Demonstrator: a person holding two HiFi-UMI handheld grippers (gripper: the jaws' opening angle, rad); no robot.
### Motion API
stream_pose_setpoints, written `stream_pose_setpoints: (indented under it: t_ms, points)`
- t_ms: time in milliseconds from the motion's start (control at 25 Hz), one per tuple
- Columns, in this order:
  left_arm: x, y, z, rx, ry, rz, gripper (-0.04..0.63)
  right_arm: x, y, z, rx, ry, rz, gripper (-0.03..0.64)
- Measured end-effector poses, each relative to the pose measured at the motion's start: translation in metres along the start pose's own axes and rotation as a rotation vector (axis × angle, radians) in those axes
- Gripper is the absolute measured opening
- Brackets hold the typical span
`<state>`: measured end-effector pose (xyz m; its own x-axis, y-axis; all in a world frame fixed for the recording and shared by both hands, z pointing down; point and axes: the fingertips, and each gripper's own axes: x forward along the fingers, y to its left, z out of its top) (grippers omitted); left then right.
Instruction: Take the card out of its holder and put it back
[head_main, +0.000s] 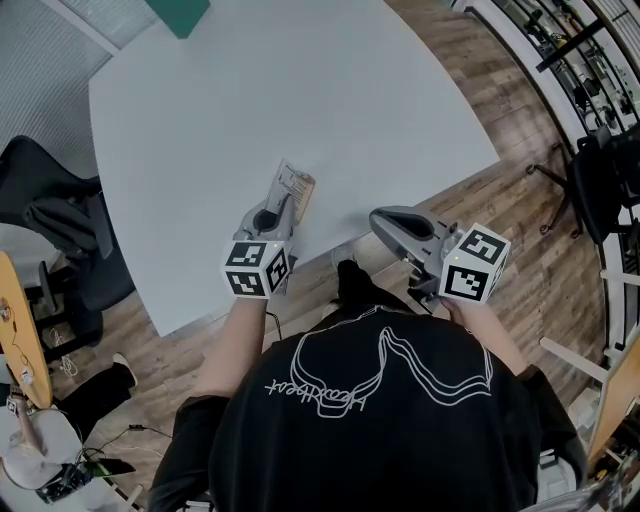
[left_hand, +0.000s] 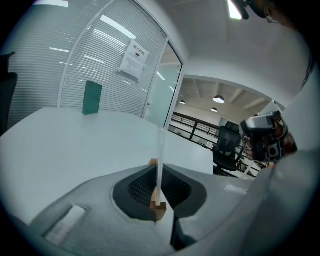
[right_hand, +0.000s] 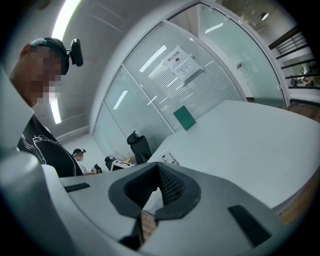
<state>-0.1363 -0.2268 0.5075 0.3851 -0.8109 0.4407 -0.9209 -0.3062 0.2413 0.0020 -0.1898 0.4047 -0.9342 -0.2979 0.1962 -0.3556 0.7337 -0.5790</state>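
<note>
Left gripper (head_main: 283, 204) reaches in over the near edge of the table (head_main: 300, 90), forearm running straight out from the body and the gripper pitched slightly down. Its jaws are pinched almost together on the card (head_main: 296, 186). In the left gripper view the card (left_hand: 160, 150) sits edge-on between the pads, and the wooden holder (left_hand: 158, 208) shows at its foot, low between the jaws. I can't tell whether the holder rests on the table or hangs from the card.

My read is that gripping the card itself rather than the wood sets up the pull-out. The card looks seated in the slot, so the removal isn't done yet.

Right gripper (head_main: 381, 218) has its tips at the table's near edge and its body back off the table over the floor, close to the torso and roughly level. Its jaws look closed with nothing between them. It's probably parked to pin the holder, and with no hold-down the wood could lift with the card.
</note>
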Motion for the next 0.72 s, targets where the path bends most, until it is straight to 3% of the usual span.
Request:
stream_pose_setpoints:
  t_ms: [720]
  points:
    - [-0.015,0.000,0.044,0.018,-0.071,0.012,0.025,-0.007,0.014,0.000,0.010,-0.015,0.006,0.009]
